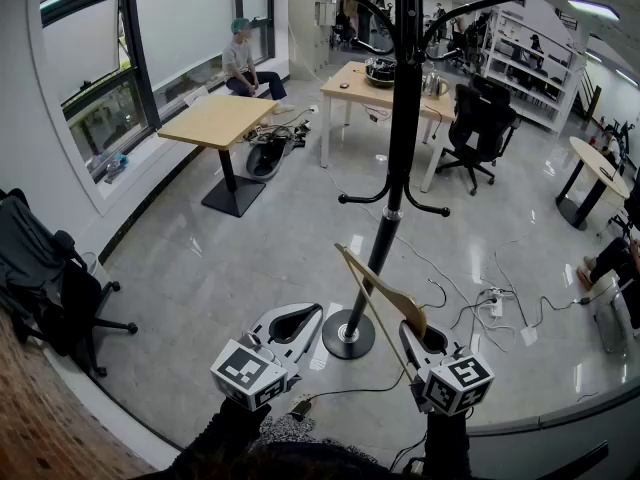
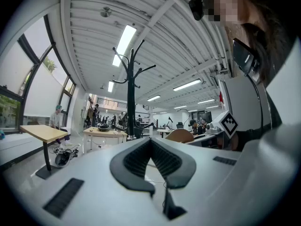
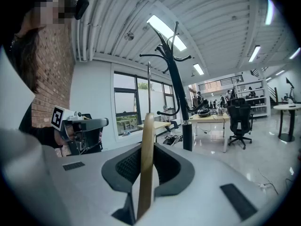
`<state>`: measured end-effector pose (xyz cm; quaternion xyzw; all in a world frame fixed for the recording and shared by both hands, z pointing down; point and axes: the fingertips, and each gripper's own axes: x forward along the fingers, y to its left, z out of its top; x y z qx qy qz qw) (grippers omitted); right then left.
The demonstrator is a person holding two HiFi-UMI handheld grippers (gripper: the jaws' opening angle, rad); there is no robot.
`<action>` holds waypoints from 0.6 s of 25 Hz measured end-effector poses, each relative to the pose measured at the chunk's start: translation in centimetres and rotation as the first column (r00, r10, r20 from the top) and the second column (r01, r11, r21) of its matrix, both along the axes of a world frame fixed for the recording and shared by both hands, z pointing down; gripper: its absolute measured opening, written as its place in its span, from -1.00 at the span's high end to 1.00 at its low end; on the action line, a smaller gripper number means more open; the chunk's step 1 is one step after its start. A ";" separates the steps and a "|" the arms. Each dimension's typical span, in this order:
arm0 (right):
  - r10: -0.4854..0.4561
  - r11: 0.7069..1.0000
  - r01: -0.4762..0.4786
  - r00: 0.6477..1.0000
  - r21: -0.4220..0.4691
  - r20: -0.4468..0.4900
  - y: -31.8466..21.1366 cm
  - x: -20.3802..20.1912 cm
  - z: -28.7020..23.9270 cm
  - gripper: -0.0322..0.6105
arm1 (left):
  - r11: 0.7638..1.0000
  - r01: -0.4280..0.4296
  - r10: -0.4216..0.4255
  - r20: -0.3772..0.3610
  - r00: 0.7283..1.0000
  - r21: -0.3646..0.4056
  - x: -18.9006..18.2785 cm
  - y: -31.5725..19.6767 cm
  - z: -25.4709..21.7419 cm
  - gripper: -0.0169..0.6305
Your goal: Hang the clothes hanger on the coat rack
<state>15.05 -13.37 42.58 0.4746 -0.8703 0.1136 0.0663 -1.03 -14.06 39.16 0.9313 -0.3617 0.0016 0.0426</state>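
Observation:
The black coat rack (image 1: pixel 405 118) stands on a round base (image 1: pixel 348 334) just ahead of me, with curved hooks at its top and halfway up the pole. My right gripper (image 1: pixel 405 326) is shut on a wooden clothes hanger (image 1: pixel 385 293), which slants up to the left in front of the pole's lower part. In the right gripper view the hanger (image 3: pixel 146 164) stands on edge between the pads, its metal hook rod (image 3: pixel 149 86) pointing up, and the rack (image 3: pixel 176 79) is beyond to the right. My left gripper (image 1: pixel 318 308) is shut and holds nothing. The rack (image 2: pixel 130 93) rises far ahead in the left gripper view.
A wooden table (image 1: pixel 215 120) and a seated person (image 1: pixel 245 63) are by the window at left. A white table (image 1: pixel 385 88) and a black office chair (image 1: pixel 480 128) stand behind the rack. Cables and a power strip (image 1: pixel 495 306) lie on the floor at right. Another chair (image 1: pixel 45 278) is at near left.

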 end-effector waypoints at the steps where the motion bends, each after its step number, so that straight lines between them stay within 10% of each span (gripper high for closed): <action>1: -0.003 1.000 0.003 1.000 0.004 -0.020 -1.0 -0.5 0.1 0.71 | 1.000 0.010 -0.010 0.008 1.000 -0.010 -0.4 -1.1 0.0 0.92; 15: 0.046 0.997 -0.051 0.995 -0.050 -0.094 -15.8 -4.6 1.9 0.71 | 0.999 -0.045 0.044 -0.033 0.998 -0.021 -2.9 -12.9 1.1 0.92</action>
